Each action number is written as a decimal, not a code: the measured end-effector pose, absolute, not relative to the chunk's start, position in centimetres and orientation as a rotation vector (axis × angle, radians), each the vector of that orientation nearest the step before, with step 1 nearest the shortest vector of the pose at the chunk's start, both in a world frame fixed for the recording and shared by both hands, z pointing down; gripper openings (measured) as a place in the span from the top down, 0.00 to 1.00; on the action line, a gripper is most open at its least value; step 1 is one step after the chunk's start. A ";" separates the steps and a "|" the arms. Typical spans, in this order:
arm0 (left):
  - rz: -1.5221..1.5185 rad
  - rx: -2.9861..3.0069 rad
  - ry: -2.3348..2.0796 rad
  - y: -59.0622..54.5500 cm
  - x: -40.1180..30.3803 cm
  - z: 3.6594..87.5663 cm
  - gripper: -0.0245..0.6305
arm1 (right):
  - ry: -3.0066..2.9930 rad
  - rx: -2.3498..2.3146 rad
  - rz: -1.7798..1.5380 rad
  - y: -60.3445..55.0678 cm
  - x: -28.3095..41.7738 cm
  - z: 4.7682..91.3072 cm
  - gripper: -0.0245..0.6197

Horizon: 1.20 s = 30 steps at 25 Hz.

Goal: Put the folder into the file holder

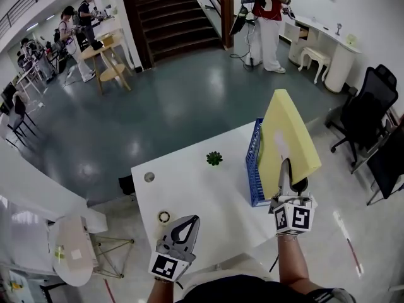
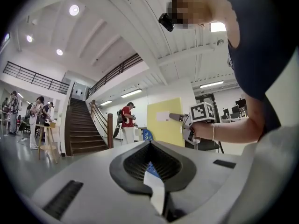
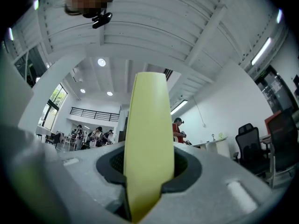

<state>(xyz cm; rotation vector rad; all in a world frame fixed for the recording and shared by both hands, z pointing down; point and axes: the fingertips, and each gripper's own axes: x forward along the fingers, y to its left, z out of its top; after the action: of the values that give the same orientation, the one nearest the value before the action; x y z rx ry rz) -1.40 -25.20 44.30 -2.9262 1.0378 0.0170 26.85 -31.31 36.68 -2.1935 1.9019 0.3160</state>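
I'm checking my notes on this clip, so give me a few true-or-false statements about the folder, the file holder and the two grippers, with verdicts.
1. The right gripper is clamped on the yellow folder. True.
2. The left gripper grips the file holder. False: it is shut on nothing, near the front edge of the table, well apart from the holder.
3. The file holder is red. False: it is blue and stands at the table's right edge.
4. A small green plant stands on the table, left of the holder in the head view. True.
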 end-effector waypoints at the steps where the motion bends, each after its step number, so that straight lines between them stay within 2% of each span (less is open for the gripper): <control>1: -0.005 -2.926 1.033 -25.4 -1.3 44.4 0.96 | 1.904 -2.196 0.325 -31.7 26.8 37.2 0.74; 21: -0.081 -2.927 1.110 -29.2 -3.4 45.4 0.96 | 1.983 -2.318 0.164 -37.3 26.1 49.1 0.70; 27: -0.055 -2.932 1.148 -28.9 -3.8 45.6 0.96 | 2.009 -2.279 0.003 -37.3 25.5 50.3 0.60; 30: -0.024 -2.935 1.181 -28.7 -4.1 45.7 0.96 | 2.028 -2.258 -0.008 -37.2 25.1 49.8 0.49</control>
<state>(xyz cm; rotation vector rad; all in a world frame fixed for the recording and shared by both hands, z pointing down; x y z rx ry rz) -4.06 -28.71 45.67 -2.9354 1.1813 -0.0243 25.10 -37.15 49.83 -2.2576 2.0278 -0.0083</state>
